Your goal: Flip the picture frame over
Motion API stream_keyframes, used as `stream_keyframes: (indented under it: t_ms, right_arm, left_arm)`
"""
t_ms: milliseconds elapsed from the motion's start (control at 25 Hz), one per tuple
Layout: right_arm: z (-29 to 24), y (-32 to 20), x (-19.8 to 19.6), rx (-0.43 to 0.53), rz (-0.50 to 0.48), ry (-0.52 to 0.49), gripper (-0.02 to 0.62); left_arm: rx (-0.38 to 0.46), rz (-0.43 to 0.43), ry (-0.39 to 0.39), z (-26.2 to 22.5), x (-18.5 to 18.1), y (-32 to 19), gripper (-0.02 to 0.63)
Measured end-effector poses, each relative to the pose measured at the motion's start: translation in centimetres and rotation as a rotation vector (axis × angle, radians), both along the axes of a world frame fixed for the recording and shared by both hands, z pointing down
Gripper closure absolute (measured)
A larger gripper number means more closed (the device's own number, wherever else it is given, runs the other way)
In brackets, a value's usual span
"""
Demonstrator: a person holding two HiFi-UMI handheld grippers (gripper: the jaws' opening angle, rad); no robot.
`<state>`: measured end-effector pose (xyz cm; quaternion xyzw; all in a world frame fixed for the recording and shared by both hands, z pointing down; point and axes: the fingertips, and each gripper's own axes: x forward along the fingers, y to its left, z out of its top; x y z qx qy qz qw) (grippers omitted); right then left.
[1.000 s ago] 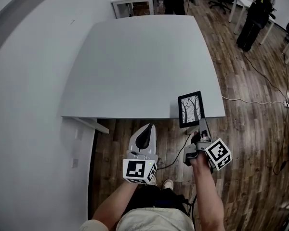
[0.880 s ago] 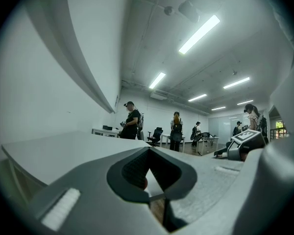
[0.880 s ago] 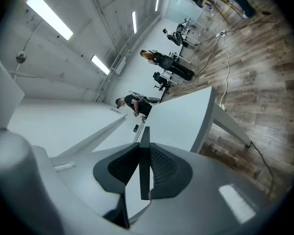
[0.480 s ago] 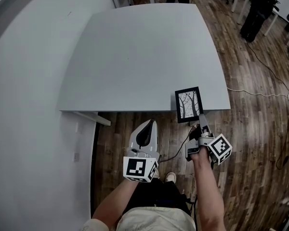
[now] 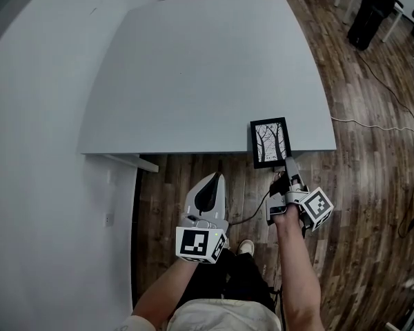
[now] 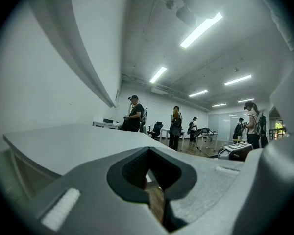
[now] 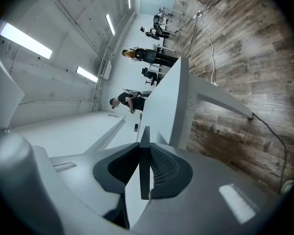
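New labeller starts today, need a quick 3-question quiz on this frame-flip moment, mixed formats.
1. True or false: the right gripper is shut on the near edge of the picture frame.
2. Multiple choice: where is the picture frame in the head view?
A. At the middle of the table
B. At the table's near right edge, tree picture facing up
C. Lying on the wood floor
3. Fill in: the left gripper hangs off the table's near side, jaws together, holding ____.

Key: 1 true; 2 B; 3 nothing.
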<state>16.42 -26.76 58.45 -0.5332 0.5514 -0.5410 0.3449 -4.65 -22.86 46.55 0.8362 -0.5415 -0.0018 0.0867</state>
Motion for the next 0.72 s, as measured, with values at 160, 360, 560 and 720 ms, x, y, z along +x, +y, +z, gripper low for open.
stream_keyframes:
  t_ms: [160, 360, 560, 720]
  right_arm:
    - [0.9, -0.1, 0.0, 0.011, 0.007, -0.051, 0.505]
    - [2.2, 0.2, 0.1, 0.022, 0.031, -0.103, 0.505]
    - [2.8, -0.1, 0.3, 0.055, 0.028, -0.117, 0.505]
    - [3.5, -0.5, 0.1, 0.069, 0.03, -0.13, 0.505]
  left_arm:
    - [-0.013, -0.009, -0.001, 0.5, 0.1, -0.2, 0.606]
    - [-0.017, -0.003, 0.003, 0.9, 0.2, -0.1, 0.606]
    - [-0.02, 0.002, 0.004, 1.5, 0.6, 0.2, 0.606]
    - [-0.029, 0.01, -0.003, 2.1, 0.6, 0.5, 0.606]
